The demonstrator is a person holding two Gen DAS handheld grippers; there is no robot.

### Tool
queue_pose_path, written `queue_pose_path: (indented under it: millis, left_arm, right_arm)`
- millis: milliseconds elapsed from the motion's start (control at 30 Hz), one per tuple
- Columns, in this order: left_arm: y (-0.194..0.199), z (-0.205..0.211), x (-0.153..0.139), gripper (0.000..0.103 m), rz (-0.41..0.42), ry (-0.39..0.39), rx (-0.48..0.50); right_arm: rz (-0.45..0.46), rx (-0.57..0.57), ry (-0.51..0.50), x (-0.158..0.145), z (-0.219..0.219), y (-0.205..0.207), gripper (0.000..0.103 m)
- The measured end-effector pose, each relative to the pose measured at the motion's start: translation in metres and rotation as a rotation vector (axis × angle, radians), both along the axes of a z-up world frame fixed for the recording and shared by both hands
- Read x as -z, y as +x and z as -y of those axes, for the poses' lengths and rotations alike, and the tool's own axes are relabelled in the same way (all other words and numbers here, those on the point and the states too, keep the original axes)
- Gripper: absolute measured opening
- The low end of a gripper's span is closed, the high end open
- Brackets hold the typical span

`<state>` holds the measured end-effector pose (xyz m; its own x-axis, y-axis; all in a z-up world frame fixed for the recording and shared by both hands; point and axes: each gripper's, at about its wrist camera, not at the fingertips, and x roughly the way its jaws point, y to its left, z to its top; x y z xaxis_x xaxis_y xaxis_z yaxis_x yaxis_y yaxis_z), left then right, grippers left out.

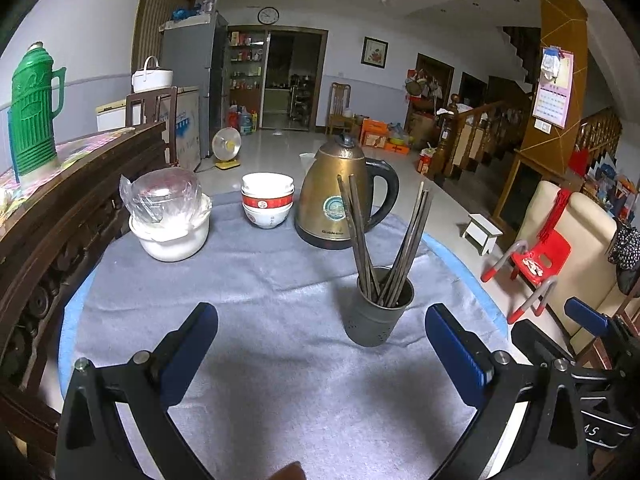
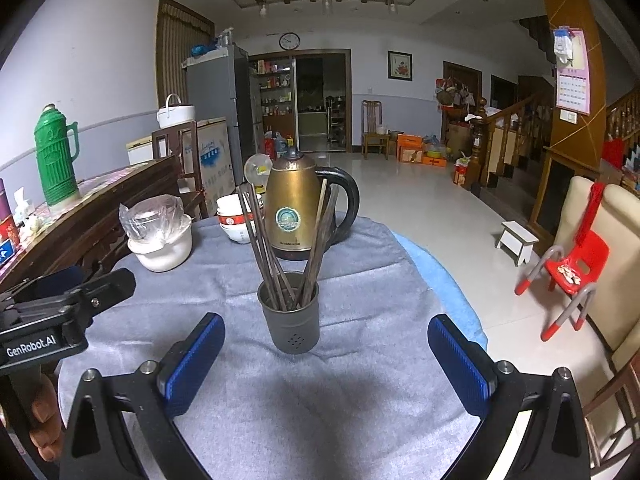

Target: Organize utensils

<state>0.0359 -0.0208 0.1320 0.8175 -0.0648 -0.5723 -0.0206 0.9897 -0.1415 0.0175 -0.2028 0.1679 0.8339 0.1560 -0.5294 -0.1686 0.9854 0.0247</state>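
A grey metal utensil cup (image 1: 378, 309) stands on the grey cloth, holding several dark wooden chopsticks (image 1: 362, 232) that lean left and right. It also shows in the right wrist view (image 2: 291, 316), with the chopsticks (image 2: 262, 248) fanned out. My left gripper (image 1: 322, 322) is open and empty, its blue pads level with the cup, which sits just inside the right pad. My right gripper (image 2: 326, 334) is open and empty, with the cup centred ahead of it.
A brass kettle (image 1: 340, 196), stacked white bowls (image 1: 267, 200) and a white pot with a bagged lid (image 1: 170, 216) stand at the table's far side. A dark wooden cabinet (image 1: 60, 208) with a green thermos (image 1: 34, 112) flanks the left. The table edge drops off right.
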Motion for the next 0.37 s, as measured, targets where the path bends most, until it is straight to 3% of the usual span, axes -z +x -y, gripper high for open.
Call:
queue_pose_path:
  millis: [367]
  left_arm:
    - [0.003, 0.0008, -0.0004, 0.103, -0.003, -0.004, 0.018]
  right_arm:
    - [0.015, 0.0, -0.007, -0.0038, -0.0019, 0.0011, 0.103]
